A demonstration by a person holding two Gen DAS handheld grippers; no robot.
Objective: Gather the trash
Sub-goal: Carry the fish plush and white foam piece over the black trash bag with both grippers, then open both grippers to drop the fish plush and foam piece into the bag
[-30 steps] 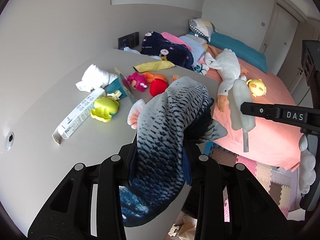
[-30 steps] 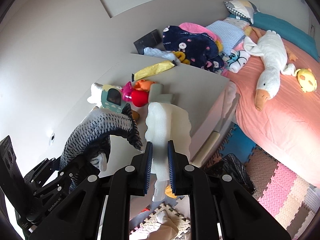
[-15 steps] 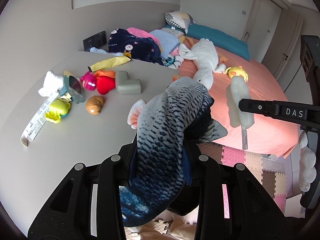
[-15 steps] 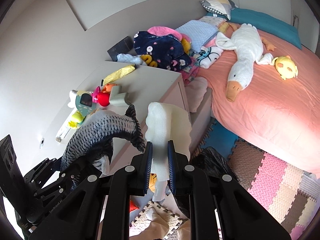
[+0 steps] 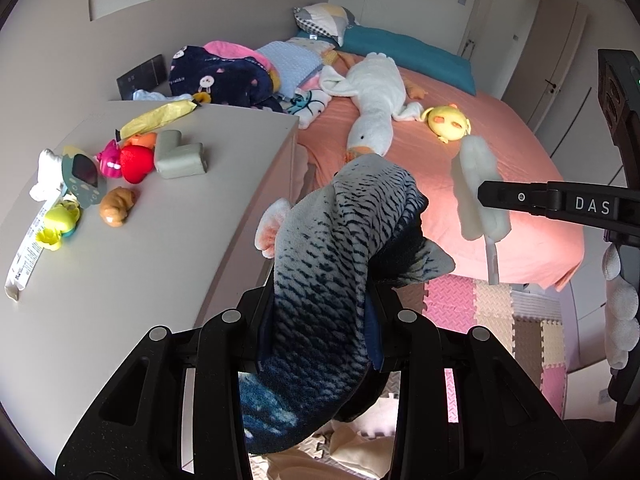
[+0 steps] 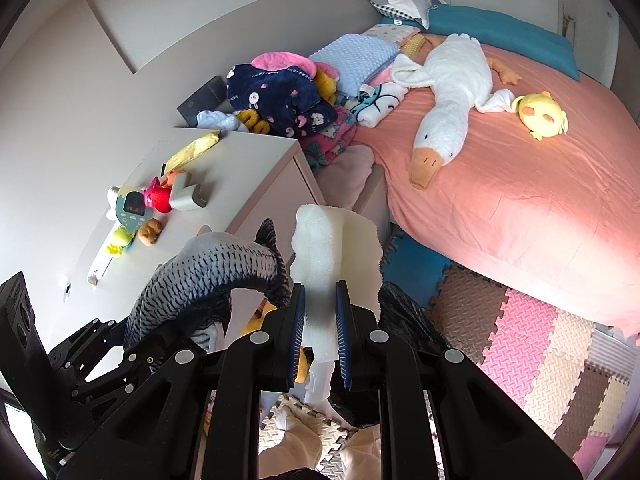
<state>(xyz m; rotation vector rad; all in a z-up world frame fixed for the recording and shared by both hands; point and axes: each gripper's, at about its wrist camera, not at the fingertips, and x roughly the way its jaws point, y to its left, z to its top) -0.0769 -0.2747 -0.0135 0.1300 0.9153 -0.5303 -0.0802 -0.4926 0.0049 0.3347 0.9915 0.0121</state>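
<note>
Both held items hang off the near edge of the dresser (image 5: 120,280), above the floor mats. The left gripper (image 5: 320,320) is clenched on a plush fish (image 5: 332,248), grey-blue, scaled, limp, tail drooping. The right gripper (image 6: 319,320) grips a foam piece (image 6: 332,244), white, ragged-edged, light. Each should probably be carried level and let go only directly over the dark bag (image 6: 404,312) just below.
</note>
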